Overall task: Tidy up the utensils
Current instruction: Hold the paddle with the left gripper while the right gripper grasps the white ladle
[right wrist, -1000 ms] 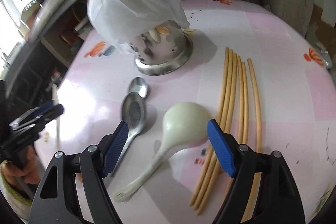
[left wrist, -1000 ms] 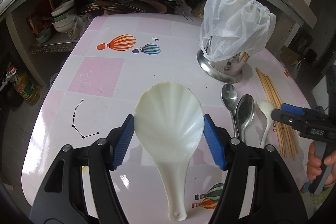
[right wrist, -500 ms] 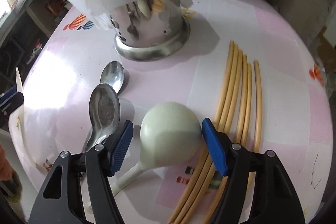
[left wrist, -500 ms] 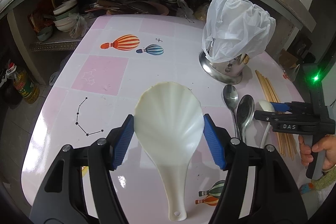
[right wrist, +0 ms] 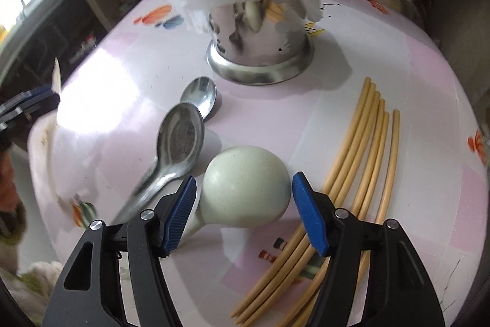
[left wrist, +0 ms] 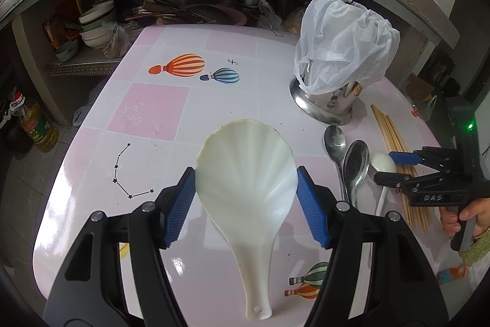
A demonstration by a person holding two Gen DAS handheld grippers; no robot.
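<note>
While left gripper (left wrist: 246, 192) clamps rice paddle (left wrist: 246, 189), right gripper (right wrist: 242, 204) wide, straddling pale spoon (right wrist: 246, 186).

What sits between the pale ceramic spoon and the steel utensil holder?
Bare pink tabletop only, in the right wrist view: the two metal spoons lie off to the left of the pale ceramic spoon, below the steel utensil holder.

Left tongs (left wrist: 246, 201) clamped, right tongs (right wrist: 242, 209) spread wide.

The right gripper (right wrist: 242, 210) comes closer and lower — its open blue fingers (right wrist: 180, 215) now sit around the pale spoon (right wrist: 246, 186).
</note>
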